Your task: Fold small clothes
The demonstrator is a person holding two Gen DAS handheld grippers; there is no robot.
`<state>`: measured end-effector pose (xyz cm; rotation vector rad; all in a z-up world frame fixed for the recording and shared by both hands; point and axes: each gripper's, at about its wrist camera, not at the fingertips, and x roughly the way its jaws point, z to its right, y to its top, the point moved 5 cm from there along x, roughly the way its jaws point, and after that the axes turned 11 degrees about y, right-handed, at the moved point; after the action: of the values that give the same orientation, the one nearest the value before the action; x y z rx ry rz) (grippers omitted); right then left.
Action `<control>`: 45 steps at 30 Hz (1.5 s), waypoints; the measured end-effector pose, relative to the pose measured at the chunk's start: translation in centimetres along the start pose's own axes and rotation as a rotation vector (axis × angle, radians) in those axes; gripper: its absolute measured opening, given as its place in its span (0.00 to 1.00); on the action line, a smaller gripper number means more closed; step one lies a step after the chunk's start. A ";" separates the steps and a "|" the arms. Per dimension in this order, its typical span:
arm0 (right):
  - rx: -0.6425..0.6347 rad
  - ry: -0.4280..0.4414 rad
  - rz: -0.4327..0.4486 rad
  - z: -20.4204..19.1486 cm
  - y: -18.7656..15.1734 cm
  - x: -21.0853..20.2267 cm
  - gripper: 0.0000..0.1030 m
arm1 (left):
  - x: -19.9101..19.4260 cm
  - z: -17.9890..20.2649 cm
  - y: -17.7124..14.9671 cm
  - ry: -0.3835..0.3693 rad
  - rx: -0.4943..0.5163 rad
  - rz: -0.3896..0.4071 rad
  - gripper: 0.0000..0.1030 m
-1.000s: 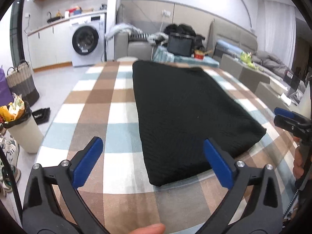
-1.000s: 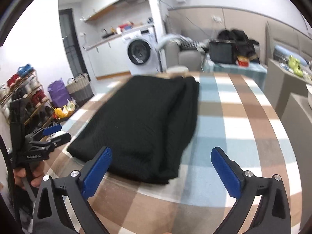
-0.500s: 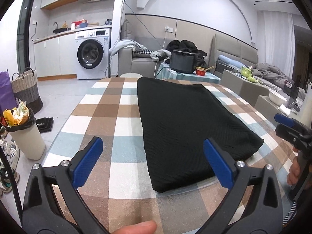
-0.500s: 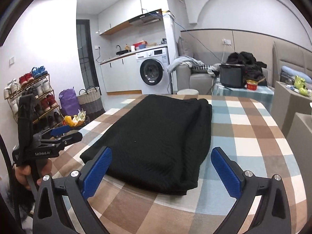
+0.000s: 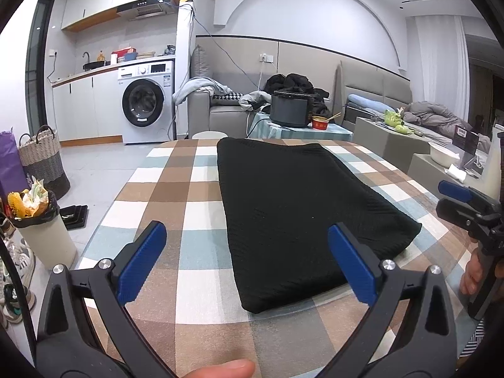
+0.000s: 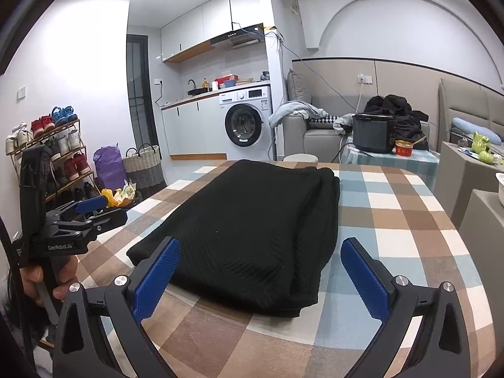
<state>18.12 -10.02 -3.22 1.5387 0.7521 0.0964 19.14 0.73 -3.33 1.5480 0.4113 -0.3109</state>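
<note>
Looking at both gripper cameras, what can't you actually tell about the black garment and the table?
- Black garment: its type; folded layers hide everything inside, both views.
- Table: near edge hidden behind the left gripper and right gripper.
- Right wrist view: the left gripper's jaw opening, seen side-on.

Black knit garment (image 5: 296, 208), folded into long rectangle, flat on checkered tablecloth (image 5: 176, 195).

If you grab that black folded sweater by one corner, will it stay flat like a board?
Probably not. The black folded sweater looks like soft knit stacked in layers, so a lifted corner would likely droop and the layers slide open. It should not roll, since it lies flat on the checked tablecloth.
</note>
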 end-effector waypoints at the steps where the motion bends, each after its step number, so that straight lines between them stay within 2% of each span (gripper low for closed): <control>1: 0.000 0.003 0.001 0.0 0.0 0.0 1.00 | 0.0 -0.1 0.0 0.003 -0.003 -0.002 0.99; 45: -0.012 0.009 0.004 -0.2 0.0 -0.2 1.00 | 0.0 -0.3 0.0 -0.001 -0.004 0.000 0.99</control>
<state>17.91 -9.96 -3.14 1.5298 0.7542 0.1109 19.08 0.98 -3.32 1.5436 0.4111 -0.3101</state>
